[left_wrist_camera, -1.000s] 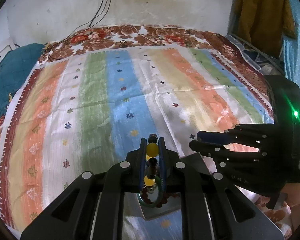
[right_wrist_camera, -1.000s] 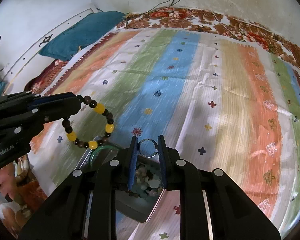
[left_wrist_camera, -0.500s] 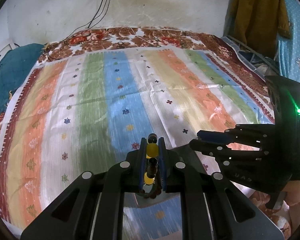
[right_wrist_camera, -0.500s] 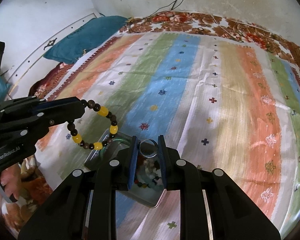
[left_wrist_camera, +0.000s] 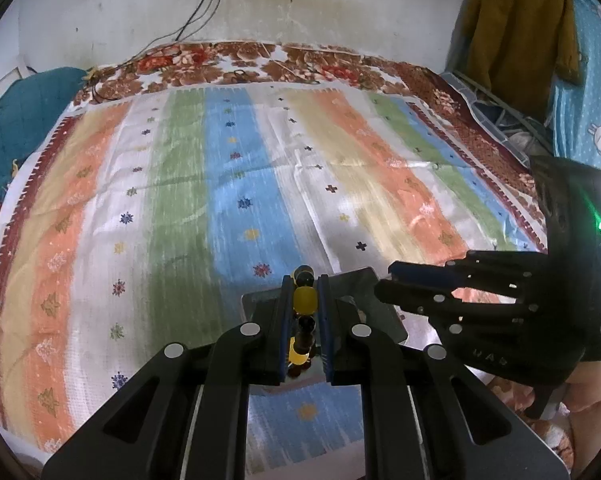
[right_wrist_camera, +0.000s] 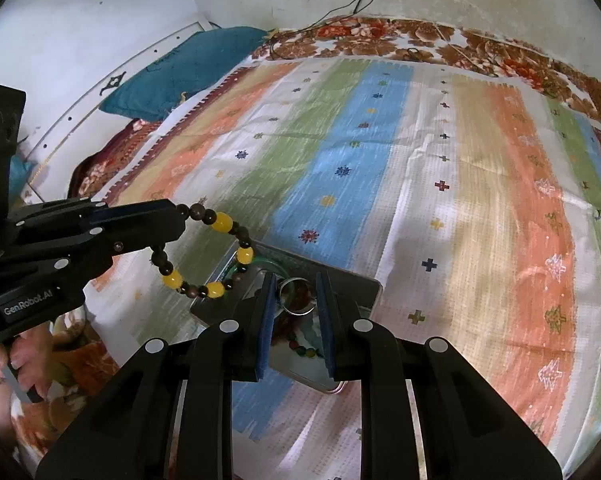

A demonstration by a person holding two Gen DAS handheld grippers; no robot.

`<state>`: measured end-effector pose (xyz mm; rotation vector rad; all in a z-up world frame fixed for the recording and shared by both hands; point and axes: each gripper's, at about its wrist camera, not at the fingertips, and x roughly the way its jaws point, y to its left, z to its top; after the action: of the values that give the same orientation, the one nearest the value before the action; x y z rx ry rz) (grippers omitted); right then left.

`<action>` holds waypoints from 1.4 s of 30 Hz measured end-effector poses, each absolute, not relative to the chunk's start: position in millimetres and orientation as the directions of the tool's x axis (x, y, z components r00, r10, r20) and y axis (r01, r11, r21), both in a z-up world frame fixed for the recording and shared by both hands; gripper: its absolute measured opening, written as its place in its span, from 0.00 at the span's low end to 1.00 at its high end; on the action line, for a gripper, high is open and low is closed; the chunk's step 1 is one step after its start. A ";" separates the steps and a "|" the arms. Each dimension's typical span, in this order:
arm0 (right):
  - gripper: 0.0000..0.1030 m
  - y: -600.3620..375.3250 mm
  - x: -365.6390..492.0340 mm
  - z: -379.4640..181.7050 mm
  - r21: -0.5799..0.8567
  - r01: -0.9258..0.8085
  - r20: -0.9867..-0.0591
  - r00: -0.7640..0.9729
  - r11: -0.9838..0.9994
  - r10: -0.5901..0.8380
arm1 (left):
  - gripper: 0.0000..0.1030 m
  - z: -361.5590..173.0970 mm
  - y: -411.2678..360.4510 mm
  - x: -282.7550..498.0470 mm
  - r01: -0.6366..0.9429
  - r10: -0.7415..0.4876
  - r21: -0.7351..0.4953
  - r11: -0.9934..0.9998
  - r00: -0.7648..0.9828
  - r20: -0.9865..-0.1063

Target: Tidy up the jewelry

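Observation:
My left gripper (left_wrist_camera: 304,284) is shut on a bead bracelet (left_wrist_camera: 303,300) of yellow and dark brown beads. In the right wrist view the bracelet (right_wrist_camera: 210,252) hangs as a loop from the left gripper (right_wrist_camera: 180,216), above the left end of a metal tin (right_wrist_camera: 364,288). My right gripper (right_wrist_camera: 295,280) is shut on a silver ring (right_wrist_camera: 296,300) and holds it over the open tin, which contains several beads and a green bangle (right_wrist_camera: 260,262). In the left wrist view the tin (left_wrist_camera: 360,280) lies under both grippers, with the right gripper (left_wrist_camera: 384,280) beside mine.
A striped bedspread (left_wrist_camera: 220,180) covers the bed. A teal pillow (right_wrist_camera: 180,68) lies at the far left by the wall. A brown garment (left_wrist_camera: 516,28) hangs at the far right. Cables (left_wrist_camera: 204,8) run down the wall.
Both grippers have drawn back towards the near edge of the bed, each still holding its piece. The tin now shows further forward under them.

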<state>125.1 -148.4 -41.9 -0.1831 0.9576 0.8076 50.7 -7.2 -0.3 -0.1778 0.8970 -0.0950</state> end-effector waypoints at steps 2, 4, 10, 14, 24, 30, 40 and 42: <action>0.21 -149.1 124.0 -42.1 0.202 -0.685 -0.786 0.314 0.700 0.533 | 0.11 -4.4 -4.5 52.5 0.000 -0.167 -0.210 0.978 0.607 -0.777; 0.28 -150.3 123.0 -42.3 0.201 -0.685 -0.786 0.314 0.700 0.533 | 0.31 -7.5 0.6 52.4 -0.022 -0.150 -0.204 0.979 0.605 -0.782; 0.50 -162.5 114.2 -37.0 0.139 -0.670 -0.779 0.381 0.729 0.498 | 0.41 -9.8 14.5 44.0 -0.047 -0.147 -0.221 0.974 0.612 -0.777; 0.57 -164.4 110.2 -37.3 0.117 -0.678 -0.781 0.389 0.726 0.489 | 0.55 -11.1 16.9 36.8 -0.032 -0.160 -0.227 0.973 0.616 -0.771; 0.77 -176.6 105.8 -29.4 0.180 -0.677 -0.752 0.372 0.713 0.543 | 0.80 -16.4 8.8 19.7 0.025 -0.142 -0.161 0.987 0.616 -0.774; 0.89 -177.5 100.7 -25.7 0.137 -0.668 -0.752 0.410 0.731 0.516 | 0.91 -12.8 15.6 15.2 -0.007 -0.124 -0.167 0.986 0.635 -0.763; 0.96 -182.8 94.1 -18.1 0.101 -0.659 -0.729 0.461 0.745 0.506 | 0.95 -13.1 9.6 9.8 -0.022 -0.057 -0.090 0.996 0.618 -0.784; 0.96 -184.4 93.2 -16.7 0.101 -0.657 -0.724 0.467 0.747 0.508 | 0.95 -11.0 8.7 8.1 -0.022 -0.049 -0.080 0.997 0.625 -0.779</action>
<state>93.2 -184.4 -16.7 -0.2031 0.8144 0.7204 8.1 8.7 -11.0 -0.0843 0.8960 -0.0153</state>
